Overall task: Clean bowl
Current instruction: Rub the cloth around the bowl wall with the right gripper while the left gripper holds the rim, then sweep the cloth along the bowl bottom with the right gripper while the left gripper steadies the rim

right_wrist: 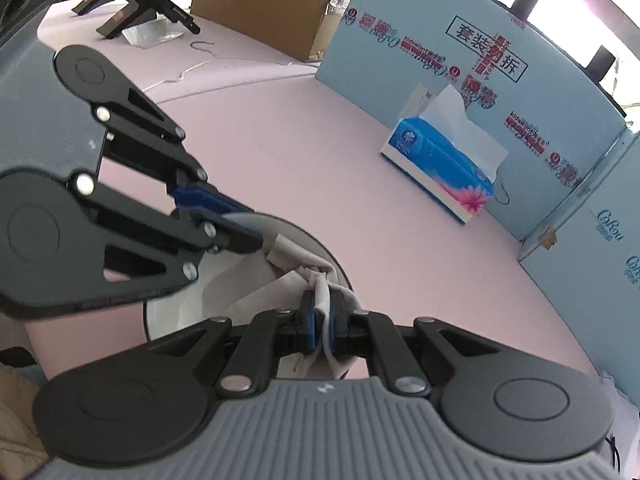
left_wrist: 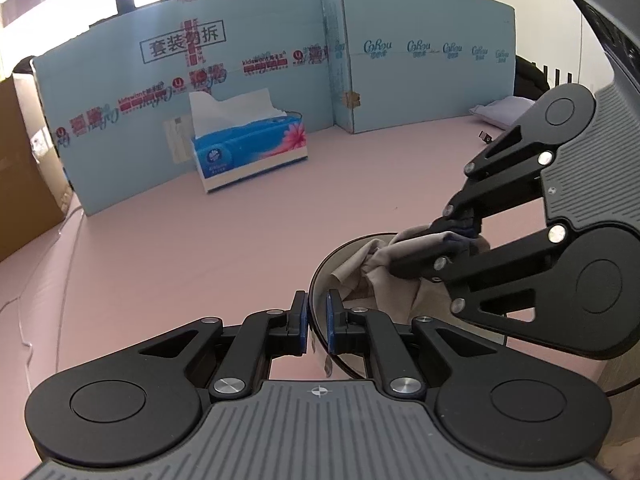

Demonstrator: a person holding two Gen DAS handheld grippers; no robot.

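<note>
1. We are pinching the rim of the bowl [left_wrist: 352, 258] with the left gripper [left_wrist: 317, 320]: its 2 blue pads are drawn in narrow, 1 outside the wall and 1 inside. We judge this hold is there to keep the bowl from sliding or turning while it is being rubbed.
2. We are clamping a beige cloth [right_wrist: 320, 280] in the right gripper [right_wrist: 322, 326], the fingers squeezed close with folds of fabric bunching out between them. The bunched part is lying inside the bowl [right_wrist: 224, 296], against its pale inner wall, so we read this as wiping going on. How much of the inside is already clean, we cannot tell.
3. We are working with the 2 tools meeting over the bowl from different sides, the right gripper [left_wrist: 452, 240] reaching in across the far rim. That arrangement is leaving the cloth [left_wrist: 384, 264] room to sweep without the holding fingers getting in its way.
4. The bowl is sitting on the pink table [left_wrist: 200, 248], near its front edge and close to us.
5. Well beyond it, a blue tissue box [left_wrist: 250, 152] is standing with a sheet sticking up, just in front of a light blue cardboard screen [left_wrist: 420, 60] that is walling off the back of the table.
6. To the far left, the right wrist view is showing a brown carton [right_wrist: 264, 4] and some dark stands, well apart from the work.
</note>
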